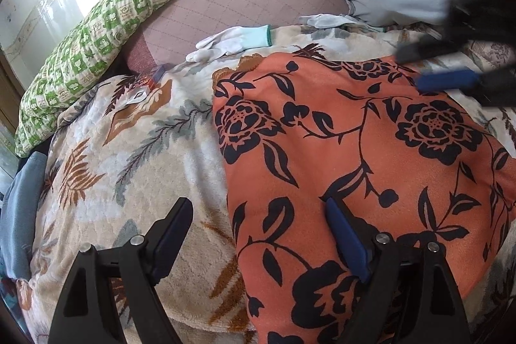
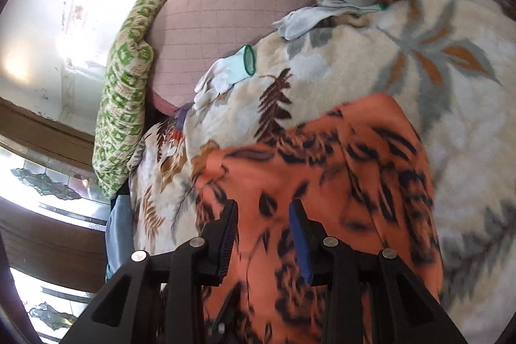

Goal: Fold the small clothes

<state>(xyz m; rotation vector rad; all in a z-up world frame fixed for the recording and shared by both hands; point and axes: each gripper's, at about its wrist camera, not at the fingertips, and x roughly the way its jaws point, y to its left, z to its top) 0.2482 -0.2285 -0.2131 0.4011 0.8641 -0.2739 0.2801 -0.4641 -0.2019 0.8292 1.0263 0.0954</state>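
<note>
A floral fleece blanket [image 1: 129, 150] is covering the bed. The orange floral garment [image 1: 371, 157] is lying spread across its middle. The left tool [image 1: 258, 215] is hovering with fingers apart over the garment's edge; the right tool [image 2: 262, 208], likewise apart, is hovering above it. White gloves [image 1: 232, 39] are resting near the far edge.

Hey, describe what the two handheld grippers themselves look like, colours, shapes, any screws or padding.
Both match: the left gripper and the right gripper have matte black plastic frames with angular, triangular cut-out arms. Round silver screw heads mark the joints. Each finger carries a dark blue pad, and in the right wrist view the pad looks finely ribbed. No cables, labels, hands or sleeves show.
</note>
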